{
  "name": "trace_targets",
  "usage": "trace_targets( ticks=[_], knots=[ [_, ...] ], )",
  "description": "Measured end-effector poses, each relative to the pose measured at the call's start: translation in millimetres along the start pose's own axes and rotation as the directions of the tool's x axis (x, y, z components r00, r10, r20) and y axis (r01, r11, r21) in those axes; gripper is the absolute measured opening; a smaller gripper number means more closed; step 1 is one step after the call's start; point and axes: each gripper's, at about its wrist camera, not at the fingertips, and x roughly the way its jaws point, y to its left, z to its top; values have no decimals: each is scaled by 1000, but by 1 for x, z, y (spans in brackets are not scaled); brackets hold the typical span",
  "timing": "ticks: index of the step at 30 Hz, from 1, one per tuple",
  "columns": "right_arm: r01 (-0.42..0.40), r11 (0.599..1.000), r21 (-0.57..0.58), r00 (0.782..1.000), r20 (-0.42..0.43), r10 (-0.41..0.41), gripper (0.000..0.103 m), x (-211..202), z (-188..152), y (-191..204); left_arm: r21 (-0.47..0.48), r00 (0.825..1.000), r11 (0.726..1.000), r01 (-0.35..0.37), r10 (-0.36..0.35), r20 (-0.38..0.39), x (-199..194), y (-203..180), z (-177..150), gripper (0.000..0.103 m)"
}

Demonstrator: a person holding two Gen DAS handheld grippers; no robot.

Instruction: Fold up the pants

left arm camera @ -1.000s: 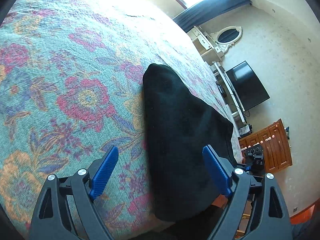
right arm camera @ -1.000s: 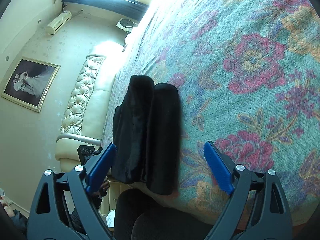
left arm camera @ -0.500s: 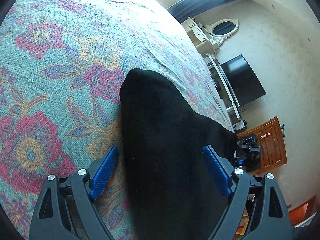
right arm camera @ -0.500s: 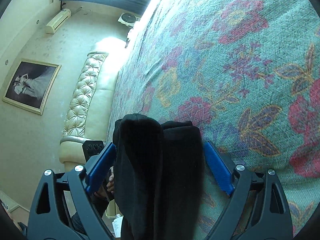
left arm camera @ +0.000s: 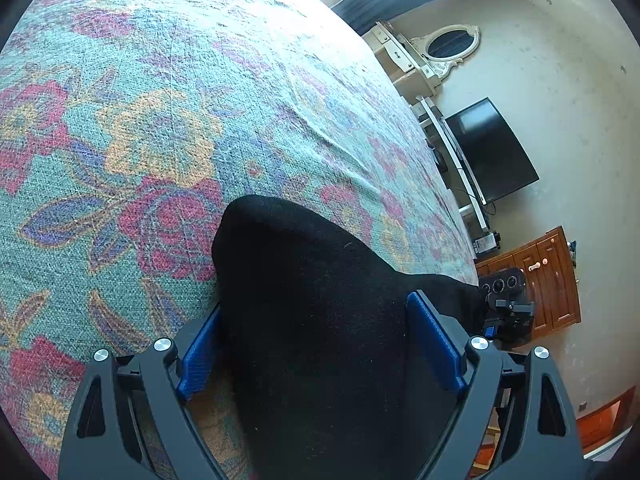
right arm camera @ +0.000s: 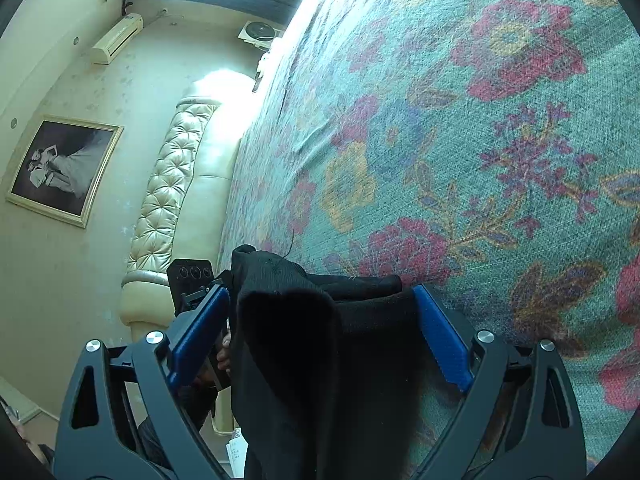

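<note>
Black folded pants [left arm camera: 288, 248] lie on the floral bedspread [left arm camera: 160, 120] near its edge. My left gripper [left arm camera: 314, 304] stands open, its blue pads on either side of one end of the pants, with the fabric filling the gap between them. In the right wrist view the other end of the pants [right arm camera: 280, 280] shows as two stacked folds on the bedspread [right arm camera: 480, 160]. My right gripper [right arm camera: 322, 290] straddles it; its jaws are closing with the fabric between them, and I see no firm pinch.
The bed's edge runs just beyond the pants in both views. A TV [left arm camera: 490, 152], a wooden cabinet [left arm camera: 548, 280] and an oval mirror [left arm camera: 450, 42] stand past it. A tufted headboard [right arm camera: 172, 184] and a framed picture [right arm camera: 64, 168] are on the other side.
Both grippers have moved forward along the bed over the pants. The fabric lay ahead of the fingers before and now sits between the pads of each.
</note>
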Motion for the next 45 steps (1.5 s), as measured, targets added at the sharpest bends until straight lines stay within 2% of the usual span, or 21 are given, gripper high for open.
trace_targets(
  ticks=[1,3,4,5,7,8,10,14,20,29,41,45],
  knots=[
    [26,1000,-5,1000,-3,-26,76,1,0,0,-14,1000,1000,9,-8,4,1,2,2,86],
    [46,999,4,999,-2,-46,61,5,-1,-4,-22,1000,1000,2,-2,5,2,2,4,86],
    [45,999,9,999,1,-45,56,5,-2,-7,-14,1000,1000,-19,19,5,3,0,4,81],
    [44,999,10,999,4,-44,53,6,-3,-8,2,998,998,-60,60,1,6,-3,4,71],
    [40,999,6,999,11,-40,43,8,-4,-8,33,993,993,-117,117,-1,8,-6,3,59],
    [37,999,4,999,19,-37,41,9,-6,-7,45,992,991,-130,130,0,7,-6,2,51],
    [44,999,-5,999,33,-44,38,11,-7,-3,52,991,989,-136,135,8,4,-2,0,45],
    [68,997,-28,996,57,-66,36,14,-8,11,96,984,980,-176,173,41,0,-12,-2,35],
    [81,996,-49,994,75,-77,35,22,-4,25,159,971,959,-234,225,77,-9,-24,0,32],
    [55,996,-68,997,64,-51,34,60,19,46,139,960,952,-271,256,116,-29,-5,19,30],
    [18,999,-49,999,42,-16,34,119,64,56,93,939,942,-323,307,155,-47,27,61,30],
    [10,999,-38,999,39,-8,34,131,75,55,82,938,942,-327,312,154,-46,34,72,31]
  ],
)
